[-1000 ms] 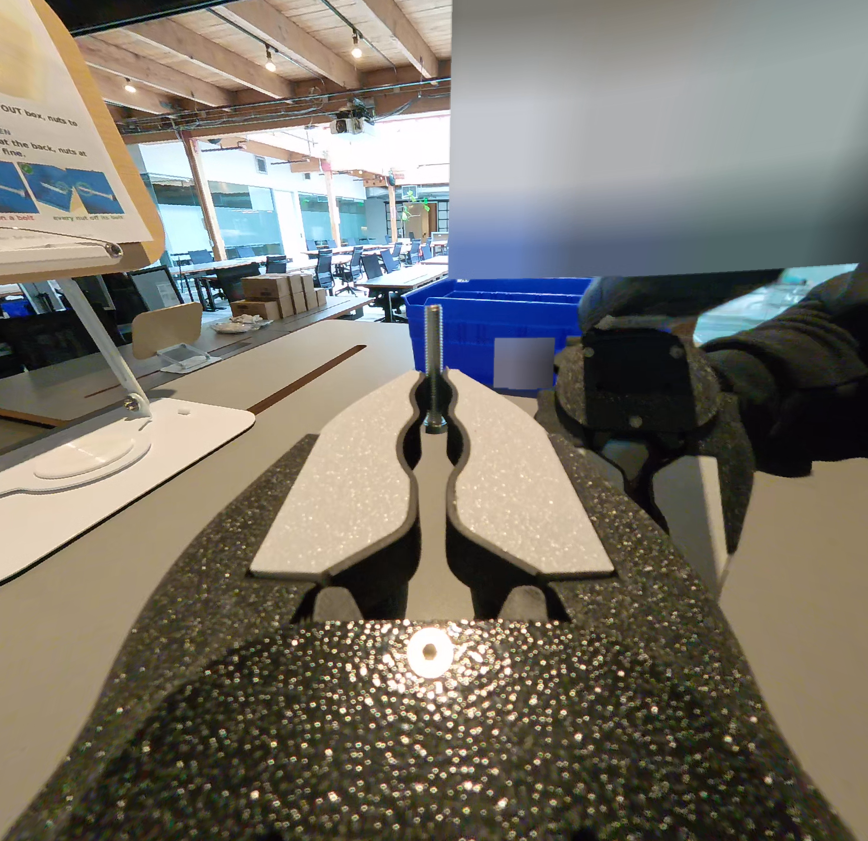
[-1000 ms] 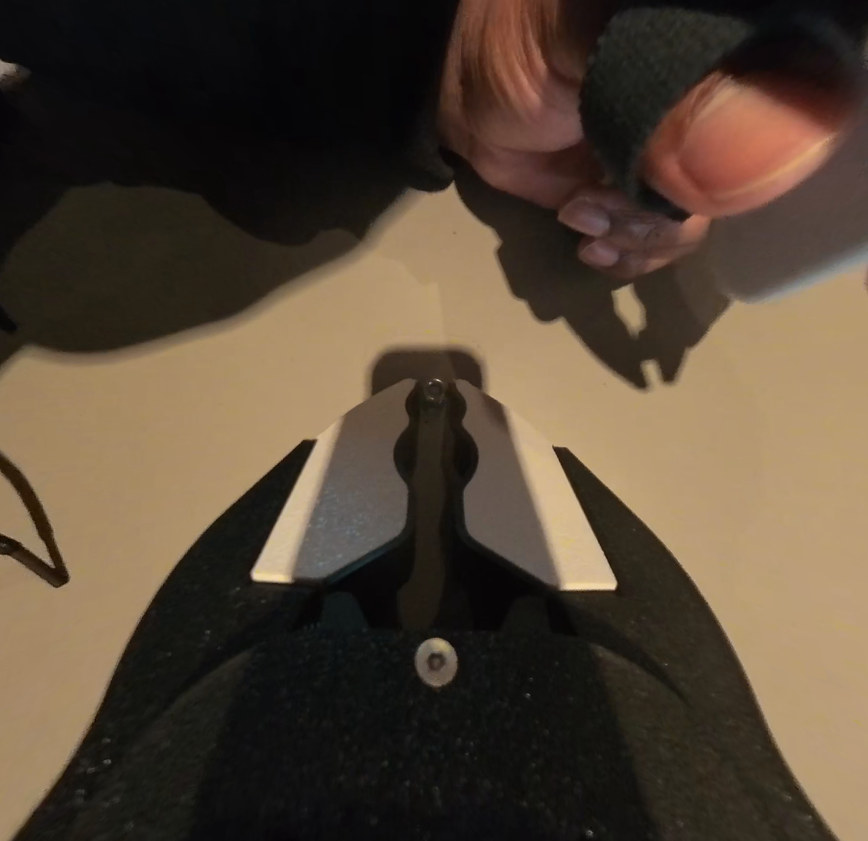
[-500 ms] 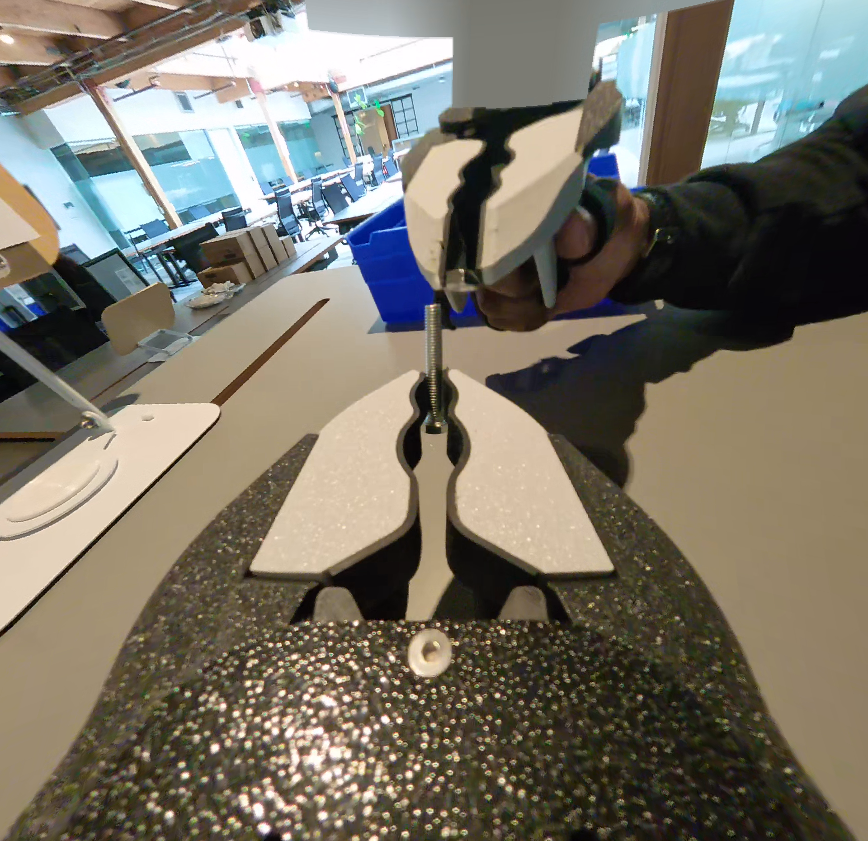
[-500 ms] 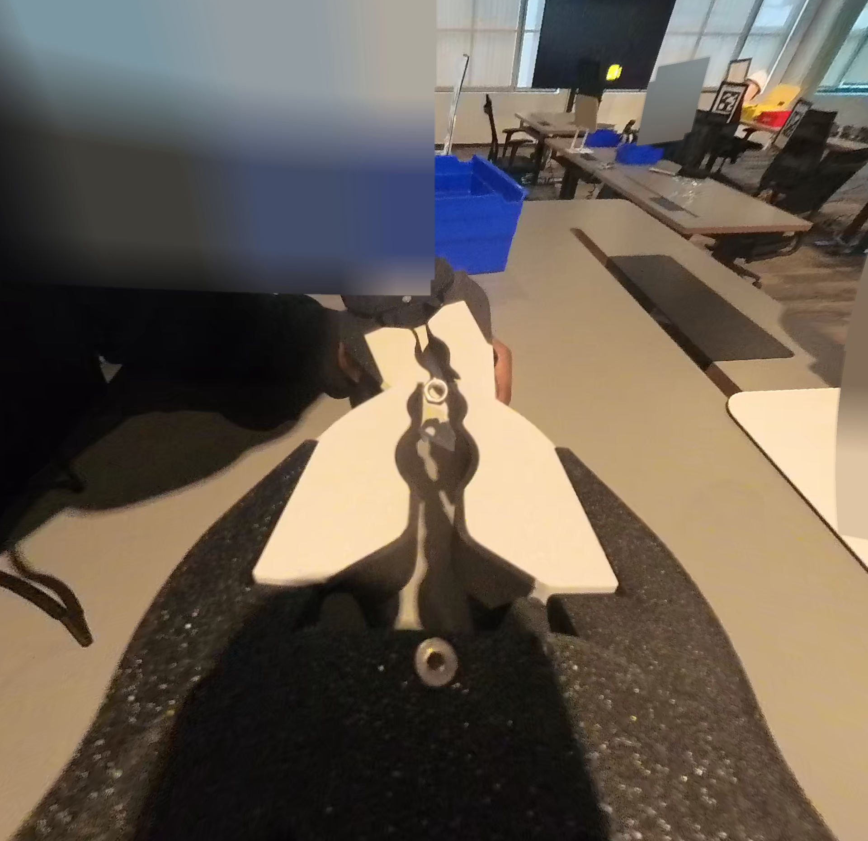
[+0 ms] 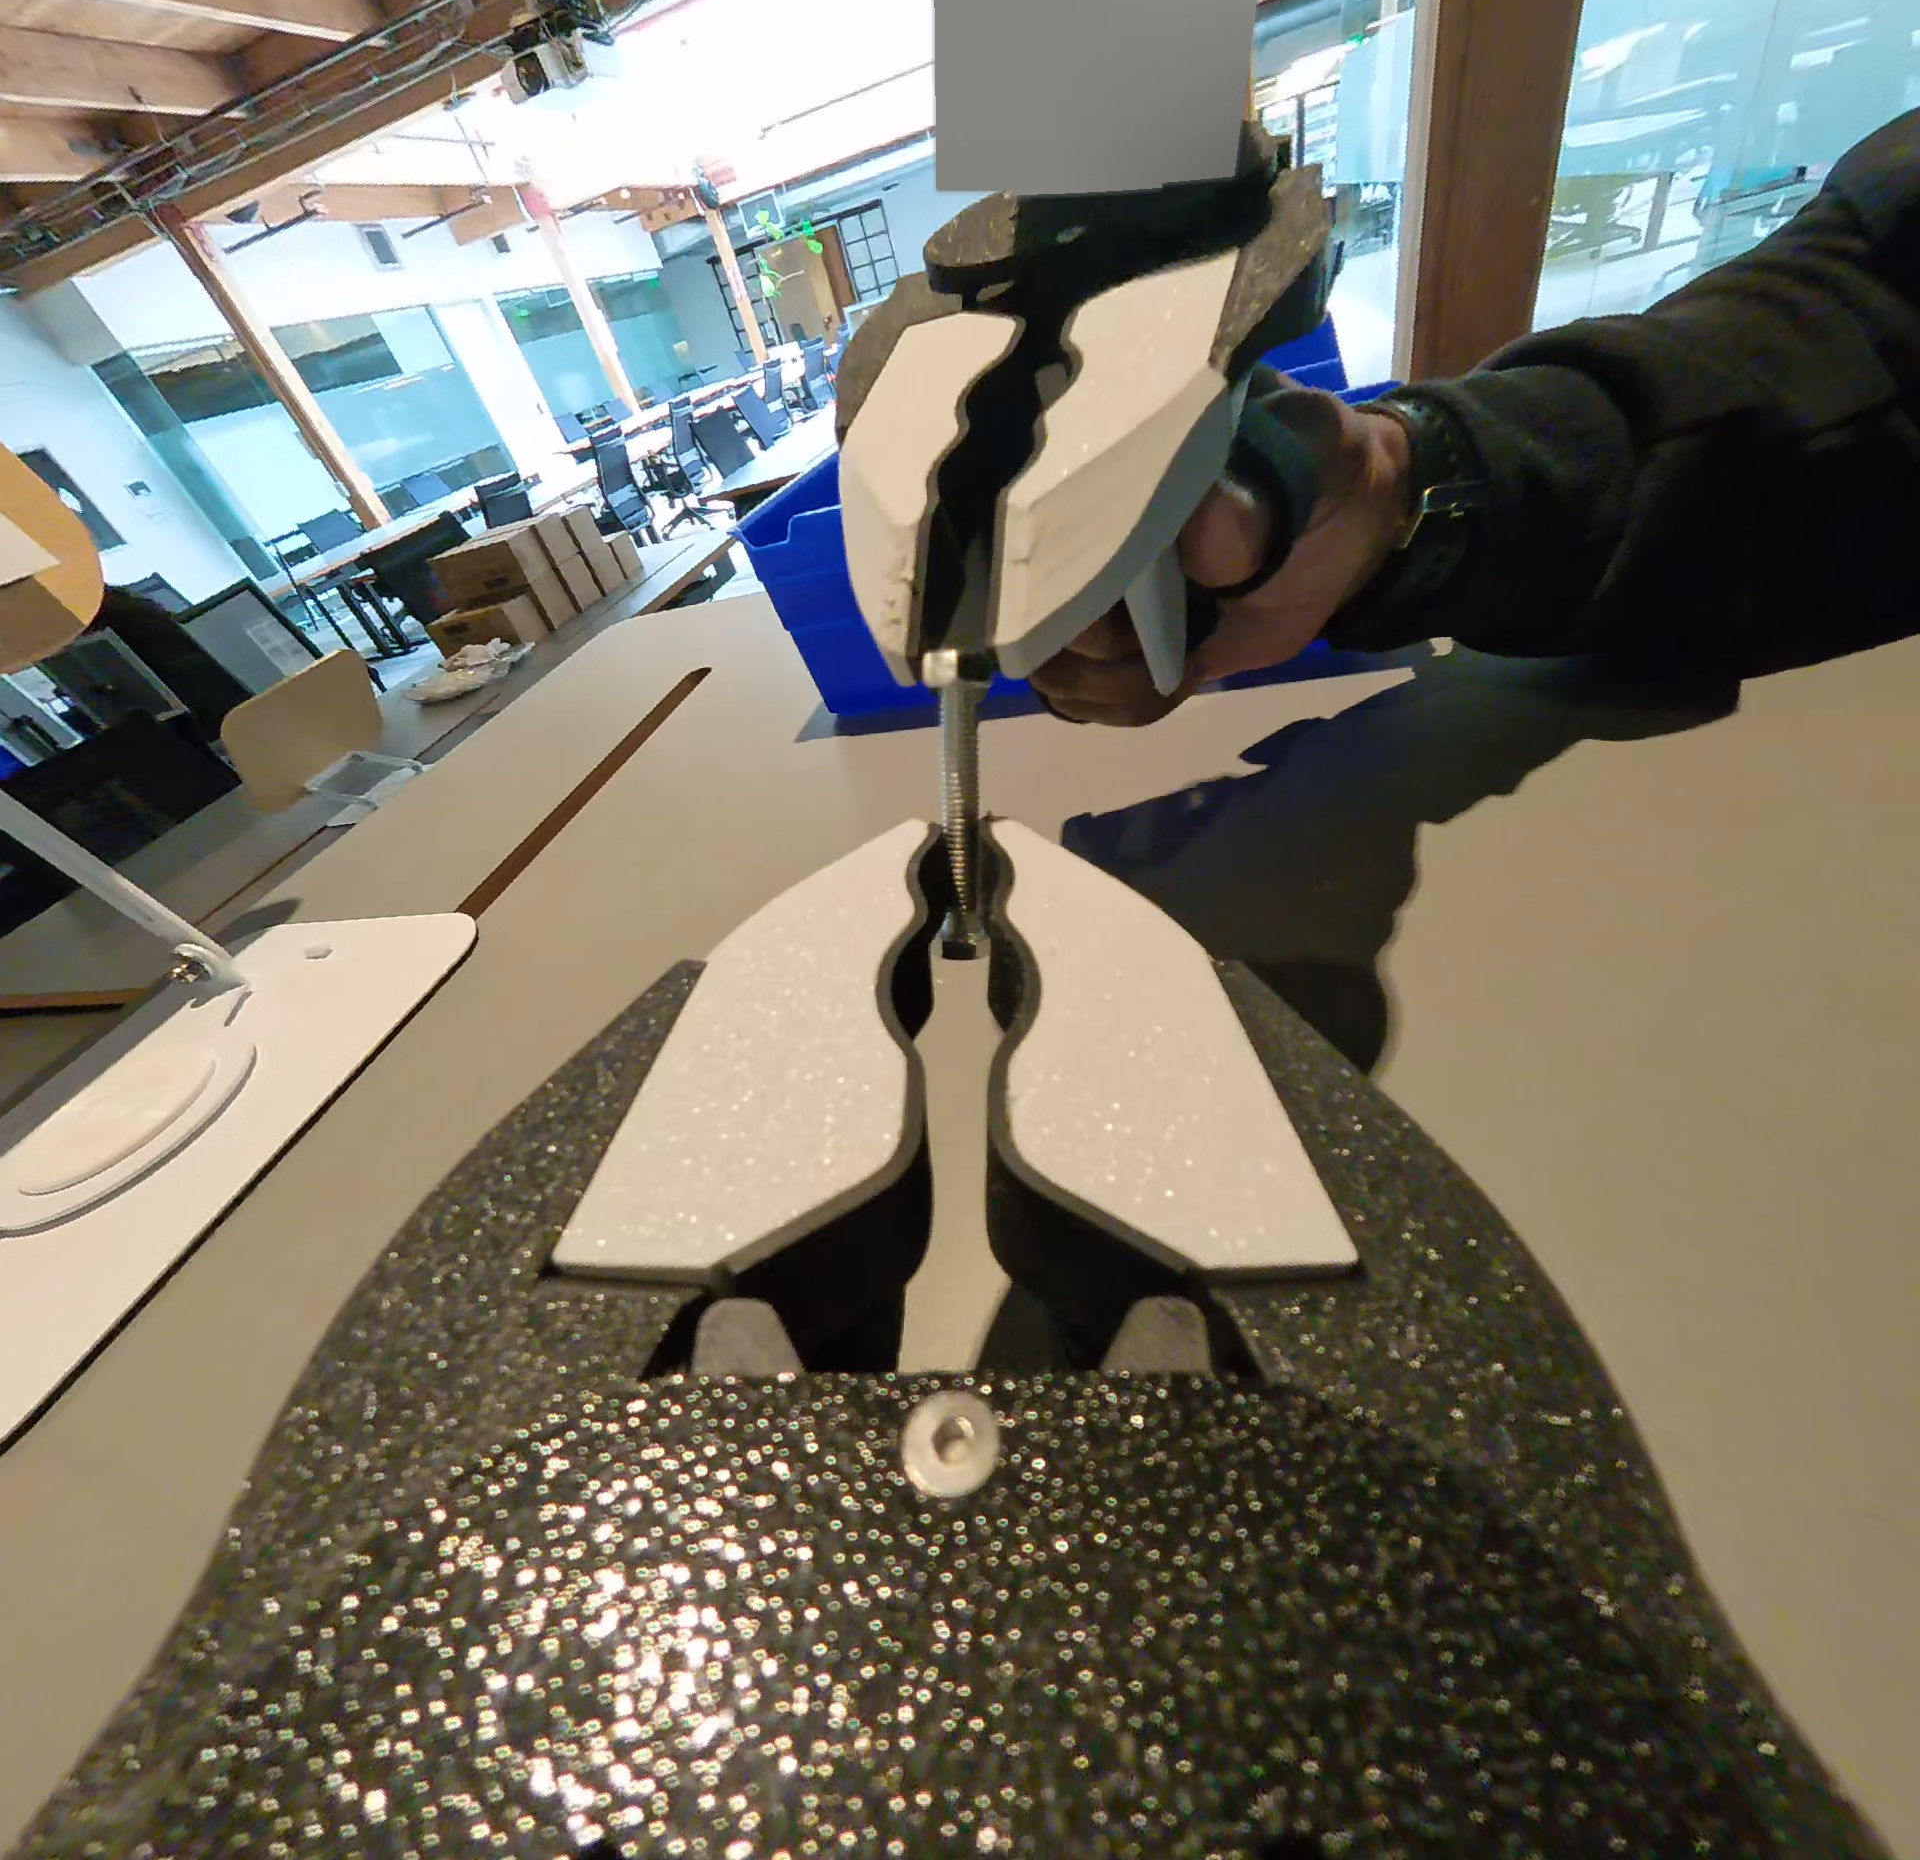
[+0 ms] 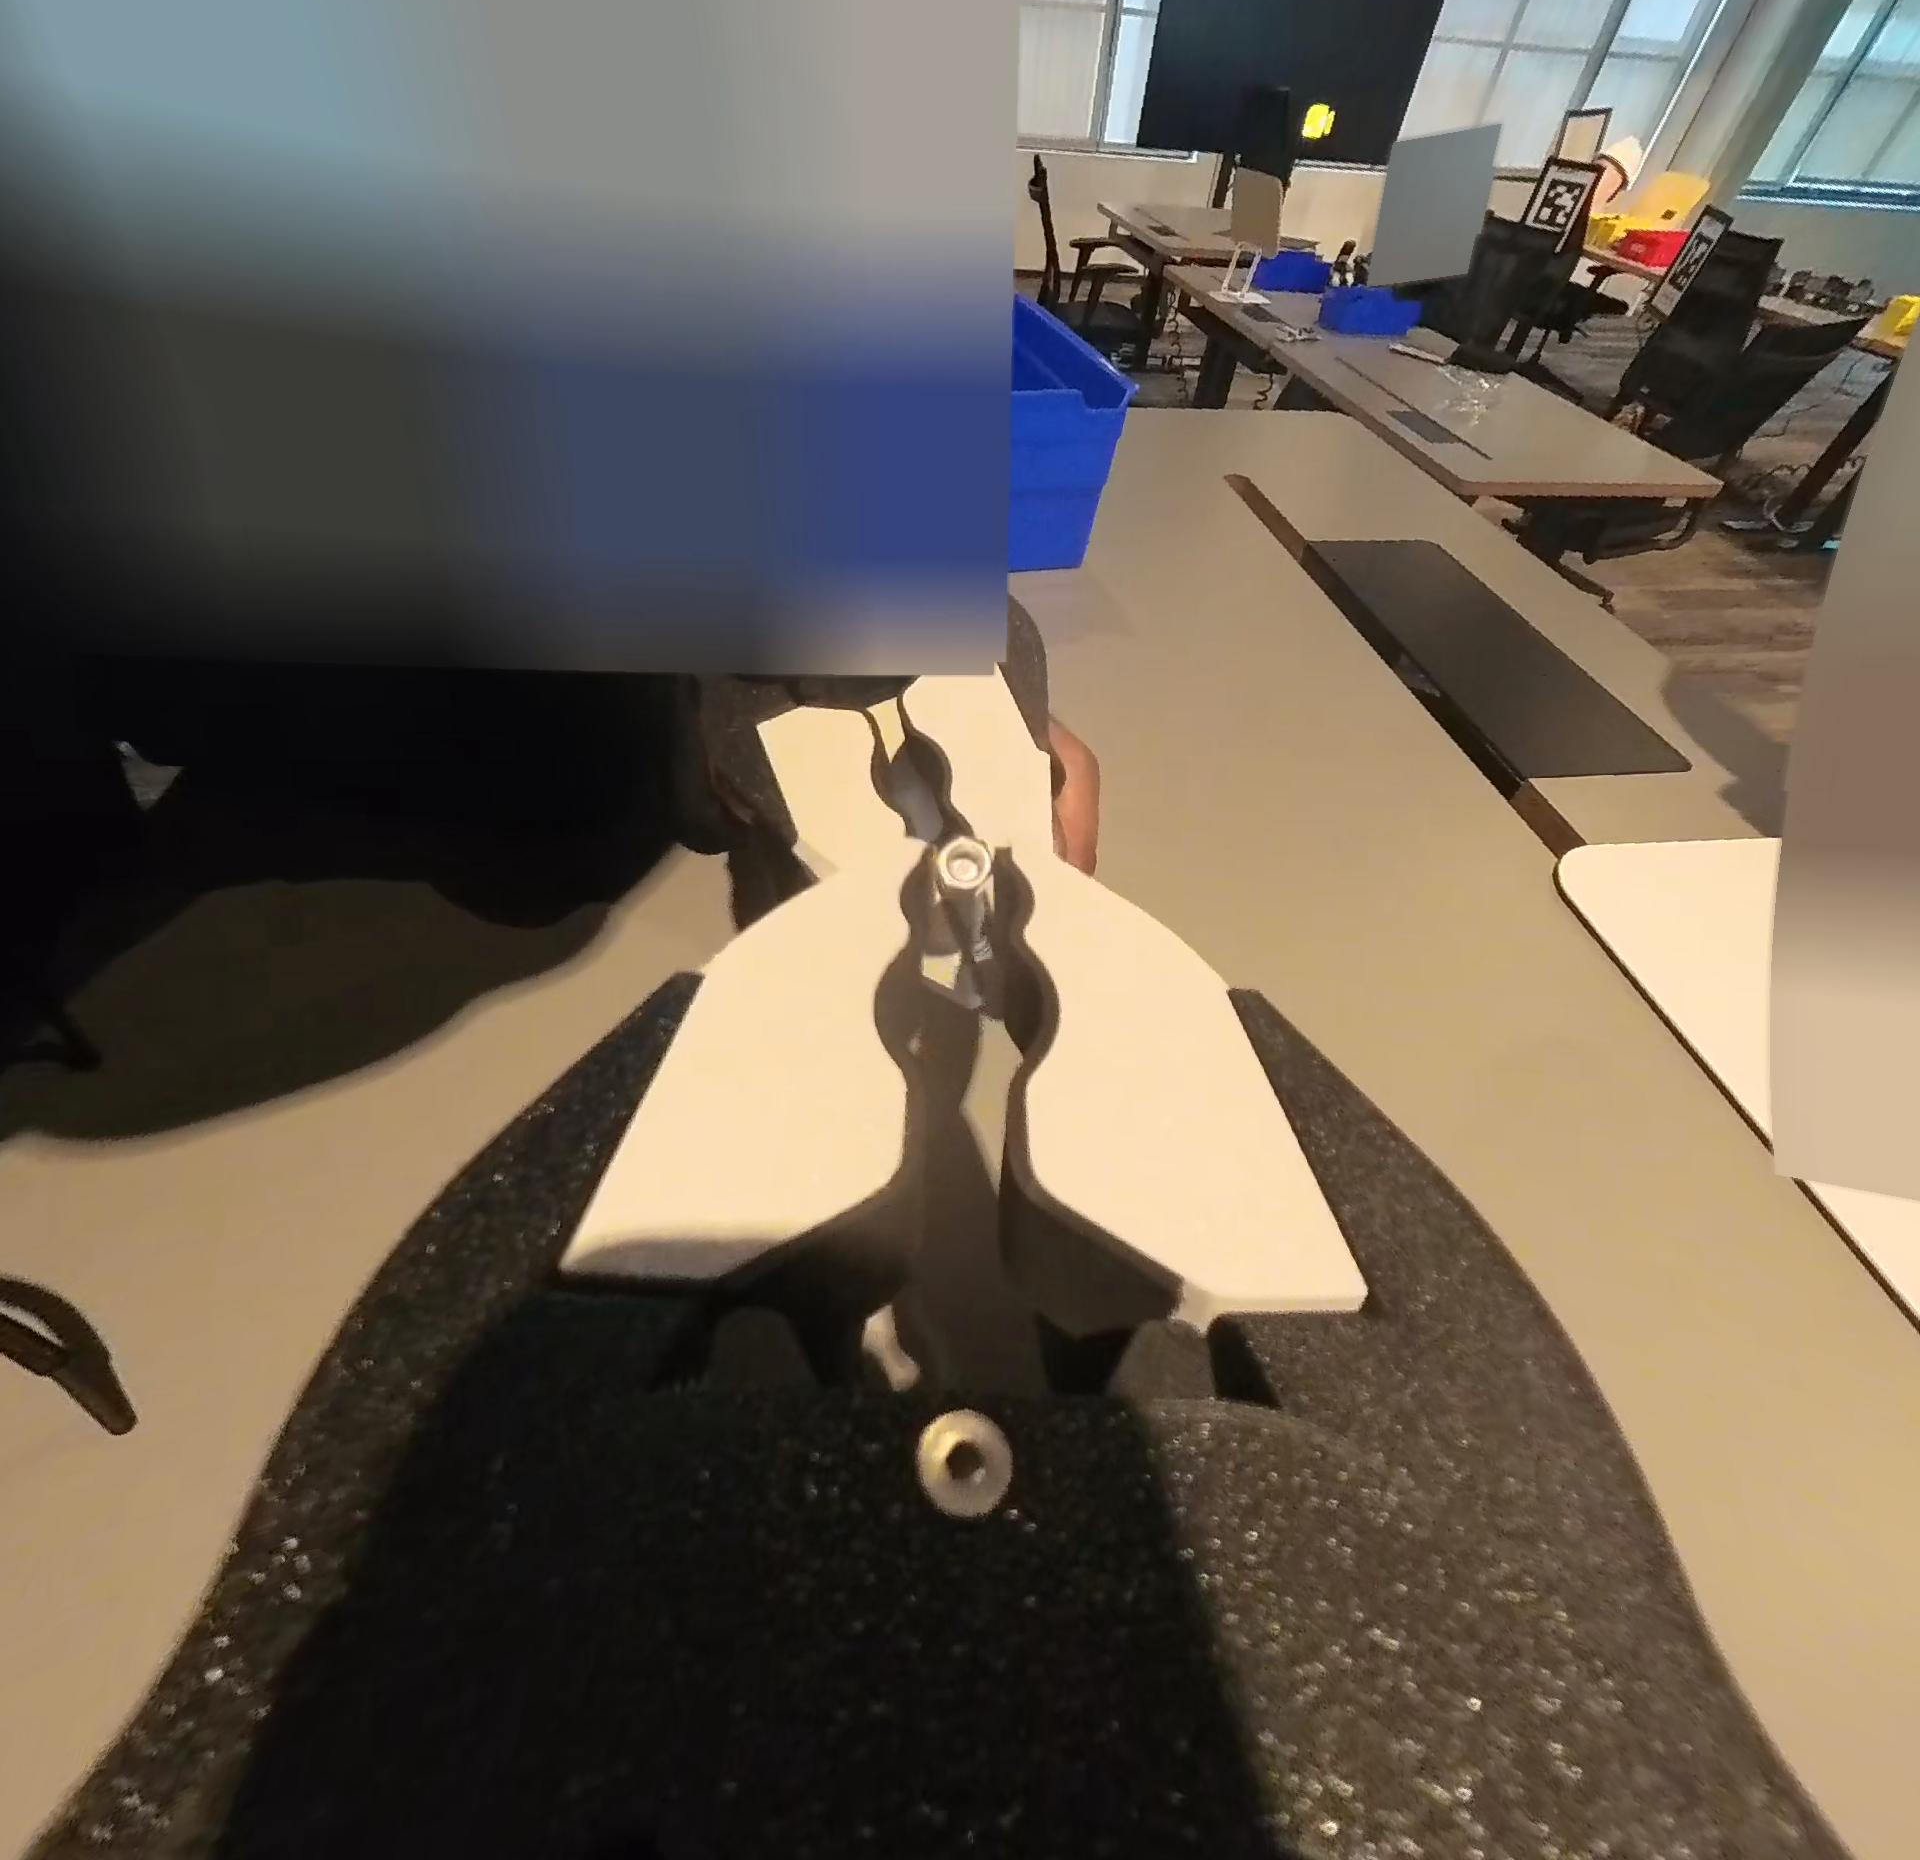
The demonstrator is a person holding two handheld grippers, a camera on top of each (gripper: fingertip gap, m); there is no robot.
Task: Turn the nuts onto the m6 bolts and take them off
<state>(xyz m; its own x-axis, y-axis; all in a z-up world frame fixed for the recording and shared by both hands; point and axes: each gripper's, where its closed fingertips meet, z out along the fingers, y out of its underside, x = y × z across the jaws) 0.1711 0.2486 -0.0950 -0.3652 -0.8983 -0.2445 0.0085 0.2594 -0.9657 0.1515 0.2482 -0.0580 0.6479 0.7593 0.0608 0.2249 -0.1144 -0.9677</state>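
The left claw (image 5: 961,854), two pale grey glittering pads on a black speckled body, is pressed nearly together and pinches the head end of a slim threaded steel bolt (image 5: 956,771); the bolt stands upright from the tips, its hex head (image 5: 961,946) seated in the scalloped notch between the pads; the right claw (image 5: 951,657), the same build and gripped by a bare hand (image 5: 1262,553) from a black sleeve (image 5: 1662,480), points down over the bolt and is drawn close on a small silver nut (image 5: 940,664) that sits at the bolt's top end.

Half a second ago the right claw met the bolt top in much the same way, though it now fills more of the left wrist view; a second ago it lay off to the right, low by the desk, and the bolt stood bare.

The left wrist view gives the side-on picture: the grey desk (image 5: 1610,1031), a blue plastic bin (image 5: 800,574) behind the claws, a white stand base (image 5: 260,1041) at left; the right wrist view looks along the bolt's axis, so the nut (image 6: 961,863) shows as a bright ring with its hole between the right claw's tips (image 6: 964,880), the left claw (image 6: 920,761) lying beyond; it alone shows a black mat (image 6: 1486,657) farther along the desk.
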